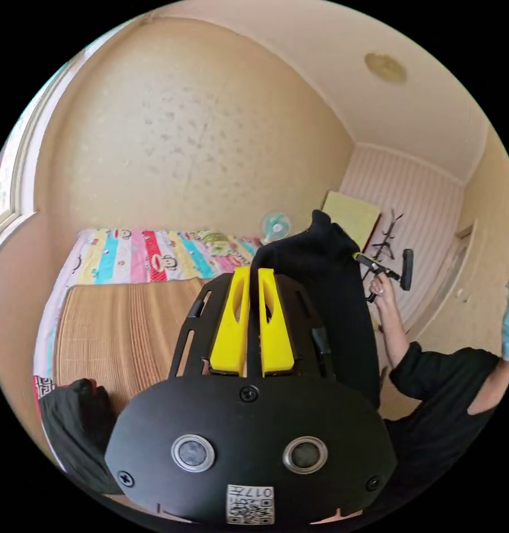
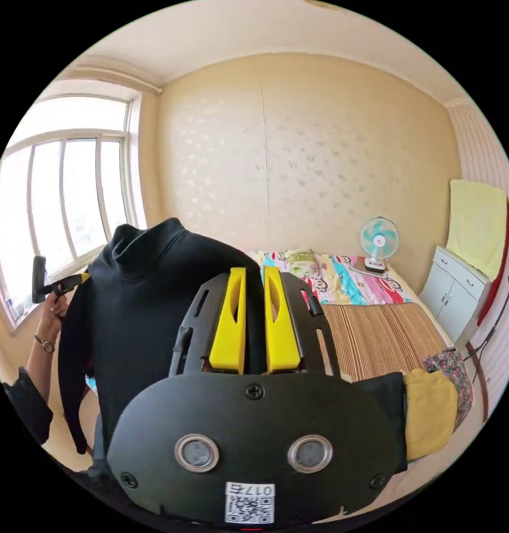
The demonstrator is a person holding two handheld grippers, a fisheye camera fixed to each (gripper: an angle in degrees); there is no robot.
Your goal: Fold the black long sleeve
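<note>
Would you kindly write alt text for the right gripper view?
The right gripper pinches a black top, held up in the air above a bed; the left gripper holds its other shoulder beside a window.

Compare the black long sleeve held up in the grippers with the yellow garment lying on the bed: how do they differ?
The black long sleeve hangs in the air, pinched between the right gripper jaws; the yellow garment lies on the bed, touched by no gripper. The black long sleeve hangs opened out, collar up; the yellow garment is a compact bundle. The long sleeve is black, the other garment yellow. Both are clothing.
</note>
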